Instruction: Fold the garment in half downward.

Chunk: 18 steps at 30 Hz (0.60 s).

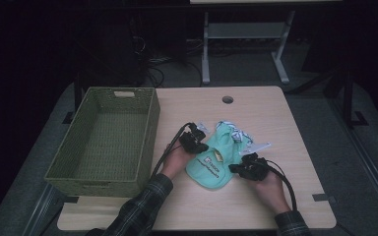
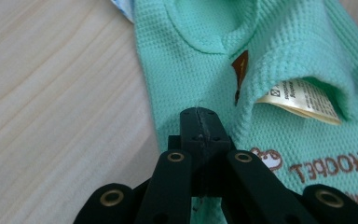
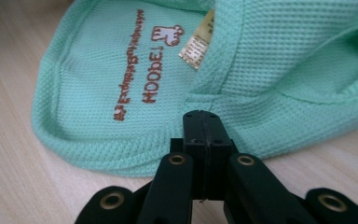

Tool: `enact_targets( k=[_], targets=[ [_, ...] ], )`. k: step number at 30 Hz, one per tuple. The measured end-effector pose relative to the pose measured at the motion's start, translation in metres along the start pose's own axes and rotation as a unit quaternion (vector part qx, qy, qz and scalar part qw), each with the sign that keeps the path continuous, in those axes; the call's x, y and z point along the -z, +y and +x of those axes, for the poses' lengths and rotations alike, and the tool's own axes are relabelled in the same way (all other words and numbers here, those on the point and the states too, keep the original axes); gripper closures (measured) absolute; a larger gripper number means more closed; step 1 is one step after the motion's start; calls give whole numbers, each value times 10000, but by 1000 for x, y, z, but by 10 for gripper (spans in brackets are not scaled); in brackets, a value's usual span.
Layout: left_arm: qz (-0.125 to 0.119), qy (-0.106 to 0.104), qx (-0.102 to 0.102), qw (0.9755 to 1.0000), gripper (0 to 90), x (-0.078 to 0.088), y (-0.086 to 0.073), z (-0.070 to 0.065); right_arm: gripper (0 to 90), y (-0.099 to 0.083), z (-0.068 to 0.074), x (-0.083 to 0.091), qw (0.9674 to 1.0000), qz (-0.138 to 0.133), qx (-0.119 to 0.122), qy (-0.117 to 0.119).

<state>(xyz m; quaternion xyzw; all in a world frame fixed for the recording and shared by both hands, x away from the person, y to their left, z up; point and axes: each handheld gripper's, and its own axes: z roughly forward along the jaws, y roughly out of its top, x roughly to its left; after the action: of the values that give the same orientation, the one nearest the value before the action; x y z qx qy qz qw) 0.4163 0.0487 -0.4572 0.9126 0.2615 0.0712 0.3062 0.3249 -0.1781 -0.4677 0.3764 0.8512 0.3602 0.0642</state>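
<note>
A mint-green knitted garment [image 1: 211, 166] with brown lettering lies flat on the wooden table [image 1: 285, 128]. My left gripper [image 1: 202, 146] rests at its left edge with the jaws pressed together. In the left gripper view the gripper's tip [image 2: 199, 114] lies over the garment [image 2: 284, 56] below the neck opening, near a care label [image 2: 303, 100]. My right gripper [image 1: 234, 168] sits at the garment's right edge, also shut. In the right gripper view its tip [image 3: 201, 115] meets the hem of the garment [image 3: 112, 70]. No cloth shows between either pair of jaws.
A green woven basket [image 1: 150, 130] stands on the left of the table, with nothing visible inside. Light patterned cloth pieces [image 1: 240, 136] lie just behind the garment. A cable hole [image 1: 228, 100] sits near the table's far edge. Desk legs stand on the floor beyond.
</note>
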Motion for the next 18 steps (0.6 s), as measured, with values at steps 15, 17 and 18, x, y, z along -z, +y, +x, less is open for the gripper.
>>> enact_targets(
  k=[15, 17, 18],
  targets=[
    [3, -216, -8, 9998, 898, 12, -17, -16, 899, -10, -13, 12, 9997, -31, -95, -208],
    [23, -246, -14, 9997, 898, 14, -20, -21, 899, -11, -15, 14, 9997, -9, -93, -240],
    [32, -242, -28, 9997, 898, 15, -21, -24, 900, -11, -15, 14, 9996, -14, -100, -252]
  ],
)
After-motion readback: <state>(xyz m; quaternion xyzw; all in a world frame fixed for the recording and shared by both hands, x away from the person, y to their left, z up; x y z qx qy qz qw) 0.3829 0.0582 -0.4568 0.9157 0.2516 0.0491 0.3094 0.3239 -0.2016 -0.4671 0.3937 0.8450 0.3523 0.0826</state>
